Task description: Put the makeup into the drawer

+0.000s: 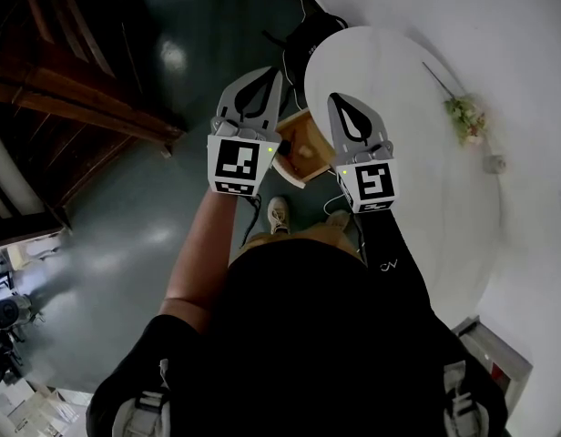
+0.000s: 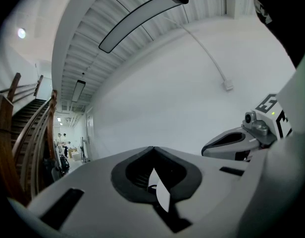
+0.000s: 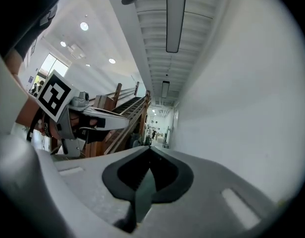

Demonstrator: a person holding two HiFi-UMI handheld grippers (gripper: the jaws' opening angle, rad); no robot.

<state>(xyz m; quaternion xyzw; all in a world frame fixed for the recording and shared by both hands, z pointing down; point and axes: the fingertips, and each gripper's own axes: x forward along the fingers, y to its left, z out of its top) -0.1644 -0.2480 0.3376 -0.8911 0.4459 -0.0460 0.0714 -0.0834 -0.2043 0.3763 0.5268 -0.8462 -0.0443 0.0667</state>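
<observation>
- My left gripper [image 1: 265, 74] [image 2: 153, 149] has its jaws pressed together. The tips meet in a closed point and nothing is between them.
- My right gripper [image 1: 341, 99] [image 3: 148, 148] is the same: its jaws are closed tip to tip and pinch nothing.
- In the head view the wooden drawer [image 1: 310, 140] lies open, well below both grippers. It shows in the gap between them, with the left gripper over its left side and the right gripper over its right side.
- Neither gripper touches the drawer. Both are held up and point level, side by side.
- I cannot pick out the makeup with any certainty. A small dark thing [image 1: 284, 144] sits at the drawer's left rim, just under the left gripper's marker cube, but it is too small for me to name.
- The drawer's inner floor looks like bare pale wood where I can see it.
- A round white table [image 1: 408, 80] spreads to the right of the drawer and beyond it, and the drawer appears to sit at the table's near-left edge.
- A small bunch of flowers [image 1: 464, 115] lies on the table, well to the right of the drawer.
- The person's shoe [image 1: 278, 213] stands on the dark floor just on the near side of the drawer.
- A wooden staircase [image 1: 80, 89] [image 3: 127, 108] rises well to the left of the drawer.
</observation>
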